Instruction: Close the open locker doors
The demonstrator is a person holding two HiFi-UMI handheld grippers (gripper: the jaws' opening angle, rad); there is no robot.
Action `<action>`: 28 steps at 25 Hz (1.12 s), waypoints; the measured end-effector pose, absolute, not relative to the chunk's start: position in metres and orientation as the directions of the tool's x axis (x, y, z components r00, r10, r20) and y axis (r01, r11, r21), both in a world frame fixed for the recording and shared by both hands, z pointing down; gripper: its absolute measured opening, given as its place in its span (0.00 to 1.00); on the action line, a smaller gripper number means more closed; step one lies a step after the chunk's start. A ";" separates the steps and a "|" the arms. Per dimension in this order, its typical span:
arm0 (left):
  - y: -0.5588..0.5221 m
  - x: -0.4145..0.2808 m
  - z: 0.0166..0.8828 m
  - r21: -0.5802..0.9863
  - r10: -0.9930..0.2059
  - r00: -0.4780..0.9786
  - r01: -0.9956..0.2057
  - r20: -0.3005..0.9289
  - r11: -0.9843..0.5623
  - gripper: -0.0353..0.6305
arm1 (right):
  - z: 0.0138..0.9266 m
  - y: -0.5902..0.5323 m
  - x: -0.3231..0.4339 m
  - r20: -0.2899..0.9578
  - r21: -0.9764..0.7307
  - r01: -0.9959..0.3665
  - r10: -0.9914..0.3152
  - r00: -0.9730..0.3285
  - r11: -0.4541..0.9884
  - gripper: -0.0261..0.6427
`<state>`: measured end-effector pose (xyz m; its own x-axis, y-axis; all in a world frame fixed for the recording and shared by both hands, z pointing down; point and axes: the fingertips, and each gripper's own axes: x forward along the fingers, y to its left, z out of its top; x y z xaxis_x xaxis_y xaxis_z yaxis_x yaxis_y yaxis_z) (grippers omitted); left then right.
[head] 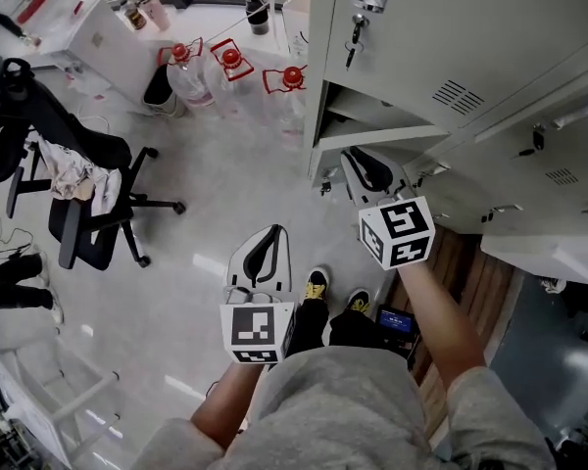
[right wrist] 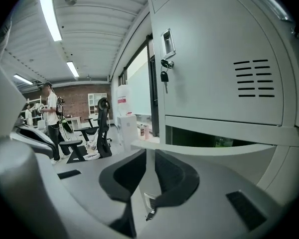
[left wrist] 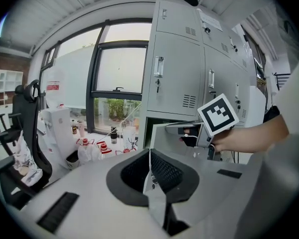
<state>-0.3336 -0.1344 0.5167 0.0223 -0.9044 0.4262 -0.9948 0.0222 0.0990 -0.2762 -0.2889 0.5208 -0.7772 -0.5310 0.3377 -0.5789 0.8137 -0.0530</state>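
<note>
A bank of grey lockers (head: 470, 57) fills the right of the head view; a lower compartment (head: 358, 106) stands open under a closed upper door with a key (right wrist: 164, 76). The open door (left wrist: 167, 138) swings out towards me, and its pale edge (right wrist: 214, 151) crosses the right gripper view. My right gripper (head: 366, 164) (right wrist: 148, 156) sits at that door, with a grey strip of it filling the narrow gap between the dark pads (right wrist: 177, 176). My left gripper (head: 265, 243) (left wrist: 149, 156) hangs lower over the floor, pads together, nothing in it.
A black office chair (head: 88, 204) draped with cloth stands at the left. Several large water bottles with red caps (head: 230, 71) sit by the window wall, near a white cabinet (head: 98, 42). A person (right wrist: 52, 118) stands far off in the room.
</note>
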 end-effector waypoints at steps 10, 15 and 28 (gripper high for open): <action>-0.118 -0.352 0.535 0.098 -0.887 -0.018 -0.993 0.461 0.071 0.08 | 0.535 -0.340 -0.285 0.345 0.022 -0.653 -0.618 -0.706 0.757 0.14; -0.116 -0.353 0.539 0.106 -0.884 -0.020 -0.991 0.467 0.079 0.08 | 0.545 -0.360 -0.282 0.366 0.052 -0.701 -0.667 -0.649 0.711 0.13; -0.118 -0.356 0.538 0.097 -0.882 -0.026 -0.992 0.470 0.081 0.08 | 0.551 -0.393 -0.263 0.382 0.073 -0.784 -0.744 -0.549 0.616 0.10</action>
